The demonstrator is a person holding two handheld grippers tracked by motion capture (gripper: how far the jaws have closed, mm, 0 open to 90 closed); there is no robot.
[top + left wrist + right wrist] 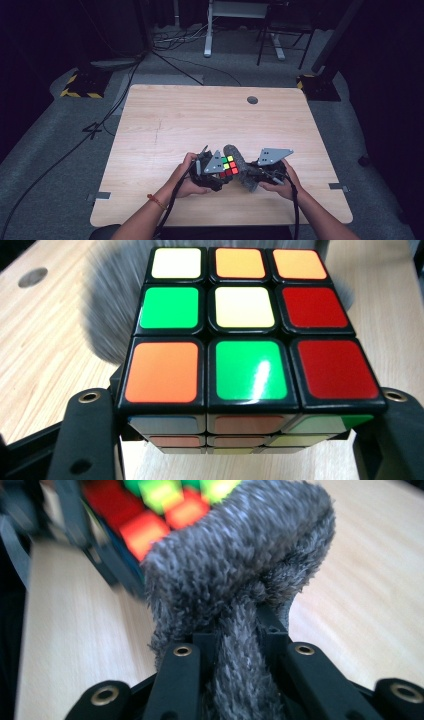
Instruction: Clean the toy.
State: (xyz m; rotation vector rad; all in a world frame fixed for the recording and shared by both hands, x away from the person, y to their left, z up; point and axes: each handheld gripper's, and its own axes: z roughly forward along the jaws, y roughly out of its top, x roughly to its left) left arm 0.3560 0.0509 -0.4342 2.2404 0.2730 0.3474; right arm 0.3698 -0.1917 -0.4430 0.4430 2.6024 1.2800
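High view: left tool (216, 172) clamps the puzzle cube (229, 165), right tool (256, 172) pinches the grey cloth (241, 167) against it; wiping looks underway, unfinished

A light wooden table (165, 120) stands on grey carpet (45, 145). Behind it the room is dark, with white desk legs (208, 30), black cables (175, 42) and yellow-black striped bases (80, 85).
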